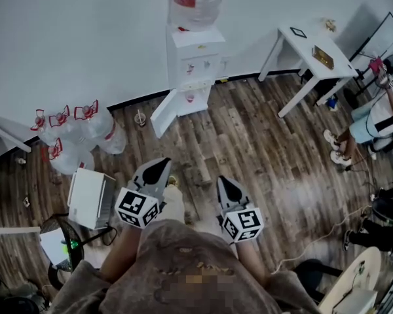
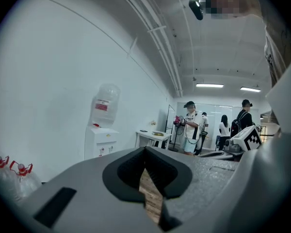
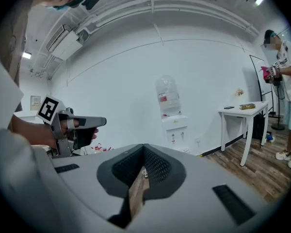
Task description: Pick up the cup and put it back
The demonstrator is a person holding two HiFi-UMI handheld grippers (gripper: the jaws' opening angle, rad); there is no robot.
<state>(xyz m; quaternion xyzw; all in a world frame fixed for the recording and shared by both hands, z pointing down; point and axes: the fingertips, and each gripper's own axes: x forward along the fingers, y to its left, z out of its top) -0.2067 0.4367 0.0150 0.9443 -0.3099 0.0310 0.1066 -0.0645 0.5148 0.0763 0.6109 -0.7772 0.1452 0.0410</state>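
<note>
The left gripper (image 2: 145,152) has its two jaws shut tight. The tips meet and nothing is between them. The right gripper (image 3: 144,147) is shut too, tip to tip, and it holds nothing. Through the little gap behind each pair of tips you can only see the wood floor (image 1: 249,142).

The person holds both grippers low in front of the body, side by side but apart. Both point out over the floor toward the white wall.

Out ahead stands the water dispenser (image 1: 195,57), right against the wall, with a big bottle (image 1: 195,2) on top. Its low door (image 1: 167,113) hangs open. Just beside that door, on the floor near the wall, sits a small thing that is most likely the cup (image 1: 140,118). It is too tiny to be sure. It is well apart from both grippers.

To the left of the cup, spare water bottles (image 1: 85,133) with red caps lie in a bunch by the wall. A white box (image 1: 90,198) sits on the floor near the left gripper. A white table (image 1: 314,54) stands to the right of the dispenser.
</note>
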